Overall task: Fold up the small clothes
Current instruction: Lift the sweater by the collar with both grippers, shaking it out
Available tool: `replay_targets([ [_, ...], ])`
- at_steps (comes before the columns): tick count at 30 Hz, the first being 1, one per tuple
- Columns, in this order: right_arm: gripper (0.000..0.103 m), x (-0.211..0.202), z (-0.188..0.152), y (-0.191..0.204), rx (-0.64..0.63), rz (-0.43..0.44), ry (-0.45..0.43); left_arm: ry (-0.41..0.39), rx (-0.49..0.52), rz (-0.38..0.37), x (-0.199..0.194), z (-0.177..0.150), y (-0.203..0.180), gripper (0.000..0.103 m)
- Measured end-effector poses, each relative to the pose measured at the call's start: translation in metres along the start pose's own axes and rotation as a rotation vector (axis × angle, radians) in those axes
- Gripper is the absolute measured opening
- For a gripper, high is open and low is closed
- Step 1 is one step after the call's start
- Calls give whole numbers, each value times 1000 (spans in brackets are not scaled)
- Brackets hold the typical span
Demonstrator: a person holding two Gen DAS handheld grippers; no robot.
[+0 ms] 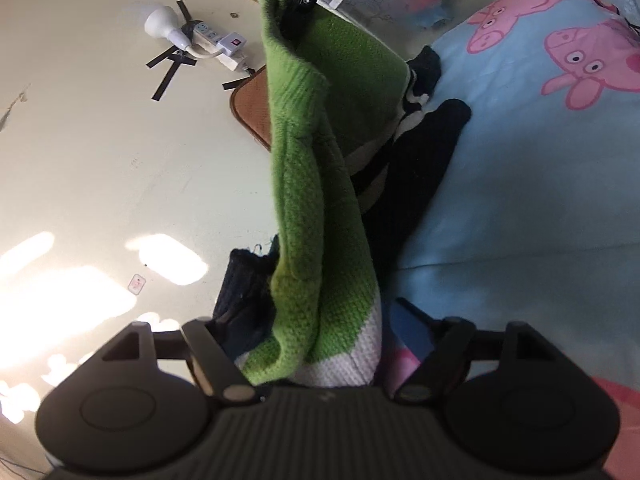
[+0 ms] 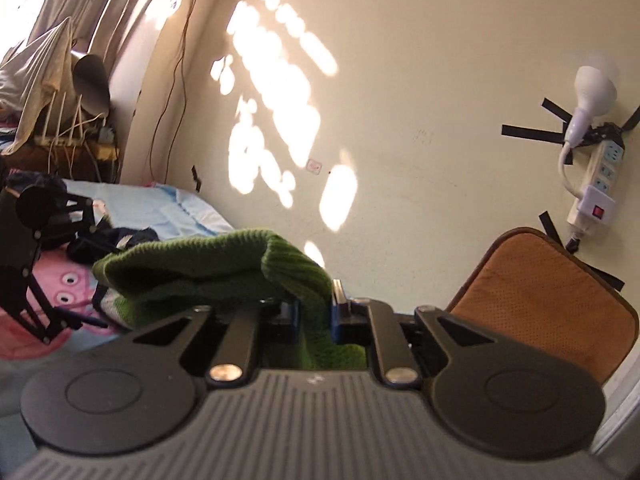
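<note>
Meanwhile, right gripper (image 2: 314, 316) clamped on green sweater (image 2: 192, 268), left gripper (image 1: 316, 344) wide, unclamped around its hem.

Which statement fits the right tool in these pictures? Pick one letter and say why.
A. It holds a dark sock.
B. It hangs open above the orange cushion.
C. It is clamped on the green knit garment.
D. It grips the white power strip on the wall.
C: in the right wrist view, the right tool has its blue pads pressed together on a fold of the green knit garment, which trails away toward the bed.
</note>
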State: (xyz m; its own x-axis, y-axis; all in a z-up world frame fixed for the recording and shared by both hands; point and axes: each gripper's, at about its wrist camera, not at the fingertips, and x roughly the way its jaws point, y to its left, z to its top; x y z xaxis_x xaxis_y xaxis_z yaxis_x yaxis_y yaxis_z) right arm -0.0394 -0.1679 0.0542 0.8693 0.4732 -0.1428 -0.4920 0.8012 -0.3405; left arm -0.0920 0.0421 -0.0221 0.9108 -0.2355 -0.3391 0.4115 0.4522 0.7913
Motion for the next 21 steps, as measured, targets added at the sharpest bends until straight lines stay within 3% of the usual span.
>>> replay_targets([
  [3, 16, -6, 6, -1, 25, -10, -37, -5, -51, 94, -2, 9, 4, 75],
  [6, 16, -22, 15, -1, 17, -36, -74, -90, -101, 140, -19, 28, 12, 74],
  [9, 16, -34, 27, -3, 21, -56, -117, -129, -70, 154, -22, 43, 9, 63],
  [12, 16, -50, 40, -10, 15, -79, -169, -78, -59, 170, -8, 44, 6, 37],
  [13, 16, -54, 43, -10, 15, -88, -180, -55, -79, 172, -3, 43, 10, 11],
  [14, 16, -61, 47, -12, 15, -93, -188, -45, -108, 172, -2, 43, 15, 6],
  [16, 16, -71, 54, -12, 5, -104, -191, -69, -169, 202, -14, 48, 31, 6],
  [21, 16, -102, 75, -12, -8, -164, -256, -182, -261, 397, -81, 73, 84, 6],
])
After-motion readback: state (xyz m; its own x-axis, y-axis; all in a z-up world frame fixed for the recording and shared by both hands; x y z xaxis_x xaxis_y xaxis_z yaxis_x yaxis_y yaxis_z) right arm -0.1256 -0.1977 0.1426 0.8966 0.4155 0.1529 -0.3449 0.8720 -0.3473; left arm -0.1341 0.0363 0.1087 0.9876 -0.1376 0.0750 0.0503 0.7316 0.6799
